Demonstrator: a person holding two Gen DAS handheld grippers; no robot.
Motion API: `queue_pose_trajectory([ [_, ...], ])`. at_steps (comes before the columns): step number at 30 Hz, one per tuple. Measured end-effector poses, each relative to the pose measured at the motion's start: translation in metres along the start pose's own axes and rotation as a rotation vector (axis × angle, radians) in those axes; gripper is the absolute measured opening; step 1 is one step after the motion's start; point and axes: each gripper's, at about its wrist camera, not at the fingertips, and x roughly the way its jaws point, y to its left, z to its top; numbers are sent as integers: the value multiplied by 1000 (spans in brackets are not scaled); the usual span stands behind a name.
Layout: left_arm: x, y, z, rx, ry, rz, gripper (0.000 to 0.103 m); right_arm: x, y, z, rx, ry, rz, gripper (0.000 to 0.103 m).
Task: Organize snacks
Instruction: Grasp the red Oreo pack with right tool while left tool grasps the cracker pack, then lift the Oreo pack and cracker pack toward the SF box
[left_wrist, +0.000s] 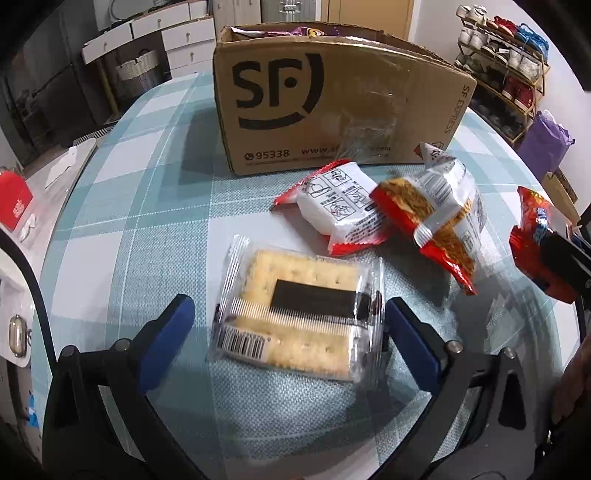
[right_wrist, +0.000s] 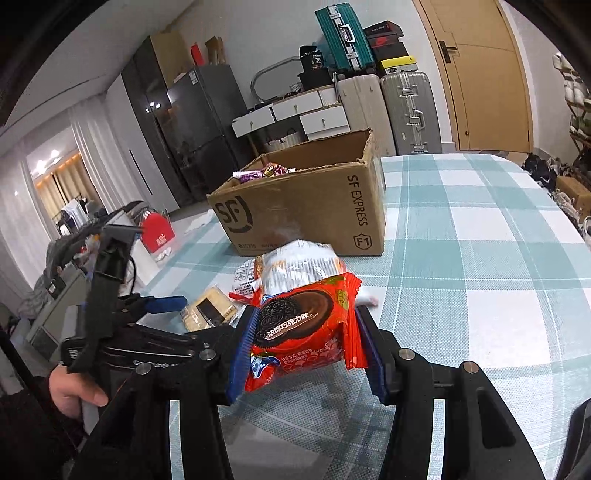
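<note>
A clear pack of crackers (left_wrist: 301, 314) lies on the checked tablecloth between the blue pads of my left gripper (left_wrist: 291, 317), which is open and straddles it without touching. Behind it lie a white-and-red noodle pack (left_wrist: 338, 205) and a second noodle pack (left_wrist: 436, 218). My right gripper (right_wrist: 306, 354) is shut on a red Oreo pack (right_wrist: 299, 332), held above the table; the same pack (left_wrist: 535, 236) shows at the left wrist view's right edge. An open cardboard box (left_wrist: 332, 99) with snacks inside stands at the back (right_wrist: 306, 206).
The table (right_wrist: 461, 280) has a teal checked cloth. A red carton (left_wrist: 14, 203) sits off the table's left side. A shoe rack (left_wrist: 506, 62) and a purple bag (left_wrist: 546, 140) stand right of the table. Suitcases (right_wrist: 388, 107) and drawers line the far wall. A hand (right_wrist: 74, 391) grips the left tool.
</note>
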Motion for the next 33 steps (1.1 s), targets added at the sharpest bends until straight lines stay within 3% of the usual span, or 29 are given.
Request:
queue_pose_trajectory([
  [4,2,2,5,4,13,-6,97,0,-7,0,37,-1,19,52],
  [8,-1,4,7,19,26,-21,80,-1,-13,1,69,-3,31,52],
  [11,-7,5,8,23,40,-57,61,-2,-12,0,66,-5,28,52],
  [21,-18,0,-3,23,25,-68,59,-1,-7,1,46,-2,10,52],
  [33,-74,5,-7,3,-65,-89,59,3,-1,2,8,15,21,52],
])
